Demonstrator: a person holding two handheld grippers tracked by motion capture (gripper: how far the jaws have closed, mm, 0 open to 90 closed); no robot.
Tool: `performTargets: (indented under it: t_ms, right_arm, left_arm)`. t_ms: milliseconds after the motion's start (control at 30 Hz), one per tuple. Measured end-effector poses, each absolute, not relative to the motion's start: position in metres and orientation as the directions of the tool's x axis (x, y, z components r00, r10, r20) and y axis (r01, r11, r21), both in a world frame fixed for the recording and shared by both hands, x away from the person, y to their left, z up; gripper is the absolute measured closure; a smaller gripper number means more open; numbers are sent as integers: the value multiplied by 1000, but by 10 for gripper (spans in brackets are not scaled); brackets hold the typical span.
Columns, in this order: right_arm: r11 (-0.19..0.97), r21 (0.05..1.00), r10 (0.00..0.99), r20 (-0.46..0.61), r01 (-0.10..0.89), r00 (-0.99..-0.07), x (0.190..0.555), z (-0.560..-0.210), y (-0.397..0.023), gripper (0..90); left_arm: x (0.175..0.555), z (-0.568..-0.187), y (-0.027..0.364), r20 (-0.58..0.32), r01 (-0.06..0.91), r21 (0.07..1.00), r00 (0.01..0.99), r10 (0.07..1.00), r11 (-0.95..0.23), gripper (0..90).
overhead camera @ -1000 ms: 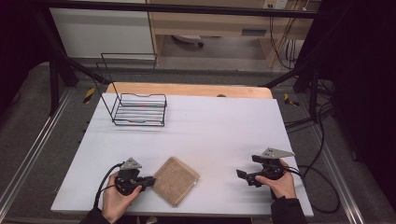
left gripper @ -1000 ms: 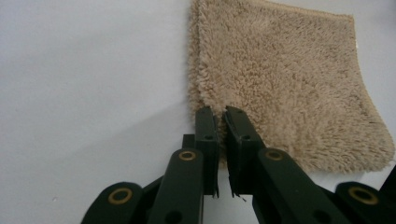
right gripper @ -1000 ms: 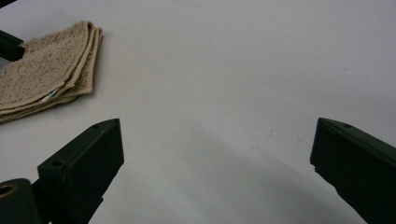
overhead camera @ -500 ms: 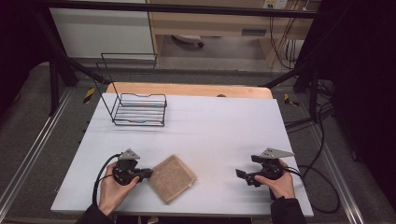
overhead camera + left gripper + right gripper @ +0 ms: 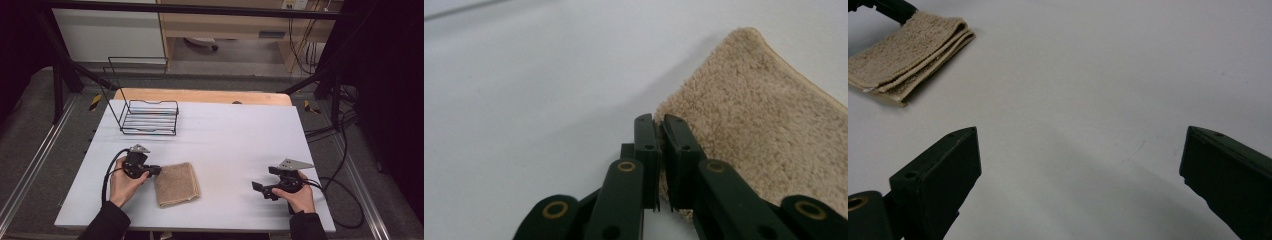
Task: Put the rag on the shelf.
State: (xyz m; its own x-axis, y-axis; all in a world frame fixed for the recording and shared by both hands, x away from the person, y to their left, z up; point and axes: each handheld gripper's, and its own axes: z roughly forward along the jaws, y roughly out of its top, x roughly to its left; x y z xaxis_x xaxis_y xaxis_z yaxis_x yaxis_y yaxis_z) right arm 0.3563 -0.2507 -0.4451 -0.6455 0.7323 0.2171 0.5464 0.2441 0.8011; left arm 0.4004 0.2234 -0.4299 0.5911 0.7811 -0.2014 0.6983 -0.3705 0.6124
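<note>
Pinching the near-left edge of the folded beige towel (image 5: 764,125), the left tongs (image 5: 658,125) are sitting with their jaws drawn almost together, a thin fold of terry cloth caught between the pads. In the high view the left tongs (image 5: 154,171) are pointing right, meeting the towel (image 5: 176,184) at its far-left corner, with the person's left hand (image 5: 125,182) wrapping the grip just behind them and a black cable looping off to the left. The towel itself is lying flat on the white surface (image 5: 225,140), near the near edge and left of centre, folded into a rough square with its layered edges facing right.

Well apart on the right, the right tongs (image 5: 260,187) are resting low over the surface with jaws spread wide and nothing between them, held by the right hand (image 5: 300,197). Seen from the right gripper view, the right tongs (image 5: 1078,165) are framing bare surface, while the towel (image 5: 908,55) is showing stacked folds at the upper left.

Farther out, a black wire rack (image 5: 149,117) is standing at the far-left part of the surface, well away from the towel, with a wooden board edge (image 5: 200,95) running along the far side.
</note>
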Motion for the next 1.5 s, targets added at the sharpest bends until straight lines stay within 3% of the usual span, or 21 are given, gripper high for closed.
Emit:
performTargets:
  t_ms: [233, 367, 400, 533, 767, 1100, 1500]
  right_arm:
    - [242, 801, 735, 217, 547, -643, 357, -445, -250, 36]
    - [239, 802, 737, 217, 547, -640, 357, -446, -250, 36]
    - [239, 803, 737, 216, 546, -640, 357, -446, -250, 36]
    - [229, 802, 741, 224, 552, -633, 357, -446, -249, 36]
    - [218, 803, 742, 233, 555, -629, 357, -446, -248, 36]
    - [214, 806, 737, 238, 552, -633, 358, -445, -235, 16]
    - [265, 808, 702, 212, 526, -680, 374, -420, -159, 34]
  left_arm:
    - [411, -434, 226, -213, 701, 627, 575, 790, -341, 841]
    - [403, -432, 233, -207, 691, 671, 522, 828, -268, 680]
    - [397, -434, 240, -254, 701, 685, 485, 837, -198, 647]
    - [391, -444, 245, -311, 726, 676, 434, 845, -124, 605]
    - [391, -449, 237, -324, 724, 680, 439, 838, -116, 637]
    - [392, -451, 234, -336, 752, 645, 442, 832, -139, 802]
    - [392, -450, 231, -291, 732, 653, 483, 826, -198, 819]
